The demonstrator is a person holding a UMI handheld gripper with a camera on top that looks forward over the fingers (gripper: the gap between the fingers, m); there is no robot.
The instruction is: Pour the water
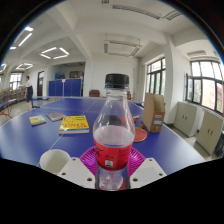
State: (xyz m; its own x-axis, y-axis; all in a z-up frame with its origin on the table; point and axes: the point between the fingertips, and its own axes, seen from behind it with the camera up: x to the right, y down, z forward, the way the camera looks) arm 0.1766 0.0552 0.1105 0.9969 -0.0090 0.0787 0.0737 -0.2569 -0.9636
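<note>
1. Tool (113, 168): two pale fingers with magenta pads (92, 158) on the inner faces, closed on the bottle (113, 135). Both pads press its lower body, one from each side.
2. Bottle: clear plastic, round section, smooth wall, shoulder tapering to a narrow neck with a white cap (114, 94). Lower half filled with red liquid, upper part clear. A band near the liquid line looks like a label; can't read it.
3. Orientation: long axis upright, cap up, no visible tilt. It sits centred between the fingers, over the near part of the table (30, 140).
4. Can't tell whether the bottle base touches the table or is lifted; the fingers hide it.
5. Table: large, flat, blue, matte top.
6. Just left of the fingers: a pale rounded cup (53, 159), rim up, close beside the left finger.
7. Beyond the bottle to the left: a yellow book (74, 123) lying flat, and further left a smaller flat item (37, 120), well apart from the bottle.
8. Right of the bottle, further back: a brown cardboard box (153, 111), upright, with something orange at its foot, partly hidden.
9. Directly behind the bottle: a dark office chair back (117, 84).
10. Room: white walls, windows (205, 85) on the right, ceiling light panels (54, 52), blue cabinets (66, 88) at the far wall.
11. Nothing stands between bottle and cup.
</note>
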